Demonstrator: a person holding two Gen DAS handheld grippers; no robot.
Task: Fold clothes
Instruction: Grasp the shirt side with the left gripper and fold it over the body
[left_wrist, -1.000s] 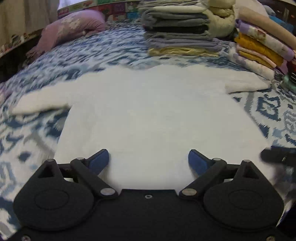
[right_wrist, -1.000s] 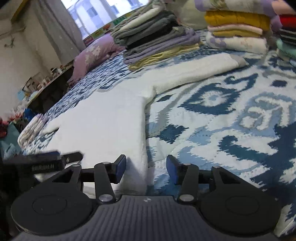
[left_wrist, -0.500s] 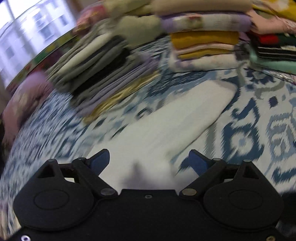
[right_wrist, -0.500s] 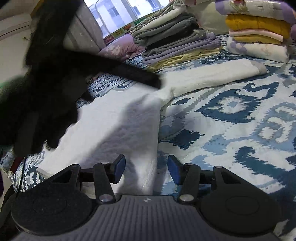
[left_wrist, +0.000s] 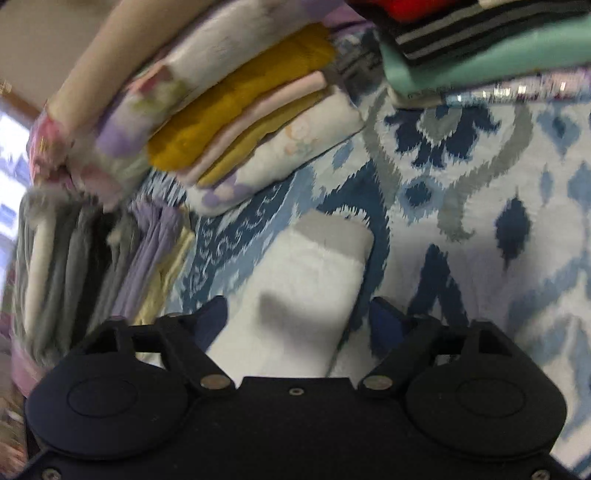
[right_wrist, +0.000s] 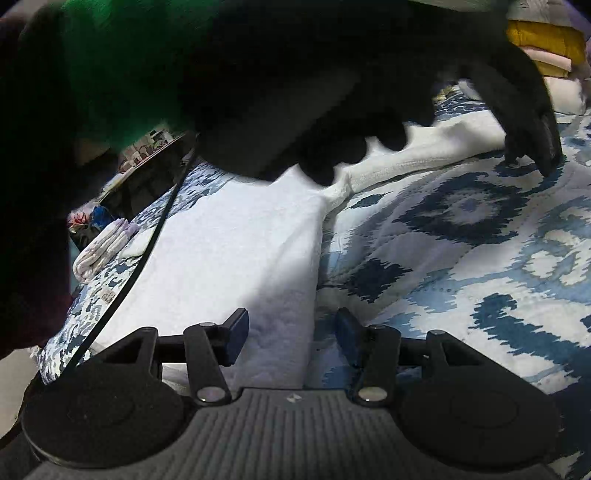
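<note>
A home bedroom: a bed spread with a blue-and-white patterned quilt (right_wrist: 461, 236) fills both views. Stacks of folded clothes (left_wrist: 236, 122) (yellow, lilac, grey, mint) sit on it, and cluttered furniture (right_wrist: 147, 155) stands beyond the bed's far edge.

Left wrist view: motion blur softens the folded stacks (left_wrist: 236, 122) and the grey pile (left_wrist: 85, 266) at left; individual garments cannot be separated. The gripper body covers the near part of the white sleeve (left_wrist: 306, 295), and the top edge cuts off the mint and striped pile (left_wrist: 480, 55).

Right wrist view: a dark, blurred mass (right_wrist: 258, 81) with a green patch hides the upper scene; its parts cannot be told. It covers much of the white garment (right_wrist: 229, 266).
</note>
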